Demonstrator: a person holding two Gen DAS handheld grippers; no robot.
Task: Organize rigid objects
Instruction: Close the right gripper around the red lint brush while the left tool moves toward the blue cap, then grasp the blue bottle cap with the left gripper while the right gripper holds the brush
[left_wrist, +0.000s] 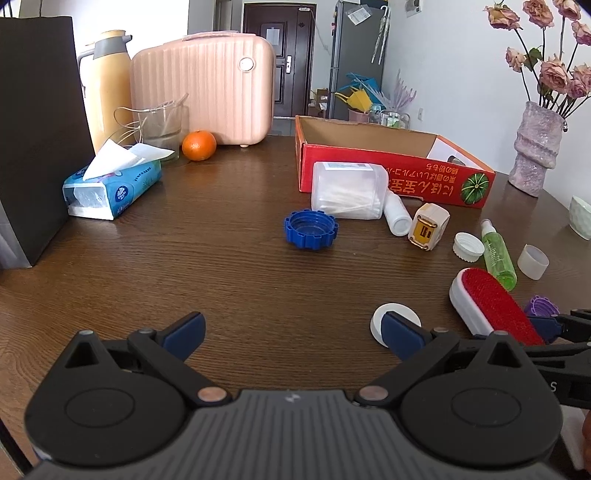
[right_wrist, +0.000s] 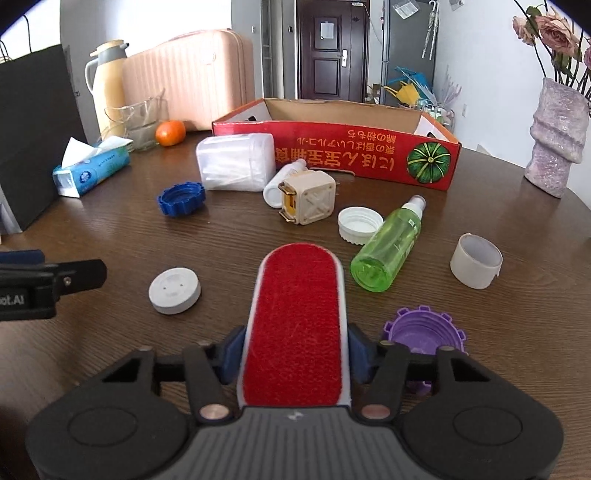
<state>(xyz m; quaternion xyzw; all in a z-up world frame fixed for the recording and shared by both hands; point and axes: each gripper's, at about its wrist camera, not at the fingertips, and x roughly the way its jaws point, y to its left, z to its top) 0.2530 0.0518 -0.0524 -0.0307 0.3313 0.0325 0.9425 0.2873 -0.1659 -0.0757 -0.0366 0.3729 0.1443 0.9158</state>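
My right gripper (right_wrist: 297, 354) is shut on the near end of a red-faced lint brush (right_wrist: 295, 314), its blue pads against the brush's white sides. The brush (left_wrist: 495, 306) lies flat on the brown table (left_wrist: 240, 280). My left gripper (left_wrist: 291, 328) is open and holds nothing, and a white round disc (left_wrist: 397, 314) sits just behind its right finger. Ahead lie a blue cap (left_wrist: 311, 229), a clear swab box (left_wrist: 347, 190), a small white bottle (left_wrist: 397, 216), a beige cube (left_wrist: 428, 227), a white lid (right_wrist: 360, 224), a green spray bottle (right_wrist: 391, 247) and a purple cap (right_wrist: 424, 332). A red cardboard box (right_wrist: 332, 147) stands open behind them.
A white ring-shaped cup (right_wrist: 476, 266) lies right of the green bottle. A tissue pack (left_wrist: 110, 188), an orange (left_wrist: 198, 145), a glass jug (left_wrist: 159, 129), a pink case (left_wrist: 203, 88) and a dark bag (left_wrist: 37, 129) stand at the left. A vase (right_wrist: 557, 136) stands far right.
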